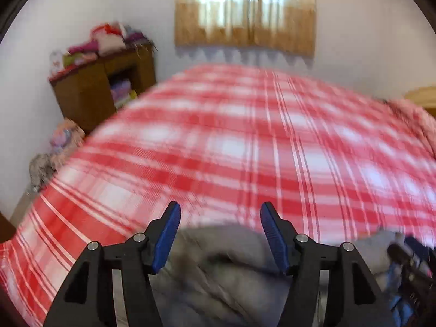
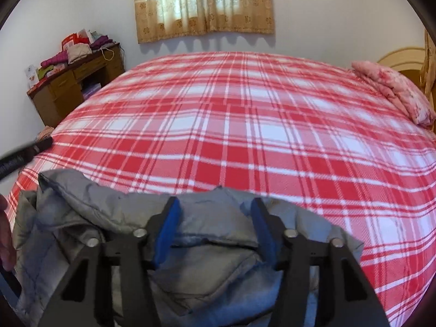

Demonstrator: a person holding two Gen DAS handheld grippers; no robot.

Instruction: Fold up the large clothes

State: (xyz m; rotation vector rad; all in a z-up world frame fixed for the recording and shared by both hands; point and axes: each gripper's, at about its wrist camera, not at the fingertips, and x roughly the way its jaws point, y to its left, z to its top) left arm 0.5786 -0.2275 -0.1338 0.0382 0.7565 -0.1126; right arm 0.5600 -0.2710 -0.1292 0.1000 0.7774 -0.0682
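One grey padded jacket (image 2: 190, 234) lies bunched at the near edge of the bed (image 2: 245, 136), on the red plaid cover. The right gripper (image 2: 215, 231) hangs just over it, jaws wide apart, gripping nothing. The left gripper (image 1: 220, 234) is equally spread and bare above the jacket (image 1: 218, 267); that view is blurred. One pink pillow (image 2: 395, 92) lies far right, one cluttered desk (image 2: 73, 81) far left, one curtain (image 2: 204, 5) behind.

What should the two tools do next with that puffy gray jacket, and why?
Probably lower both and pinch an edge. The gray jacket lies crumpled on the plaid bed, while the right tool and left tool are open above it, holding nothing.
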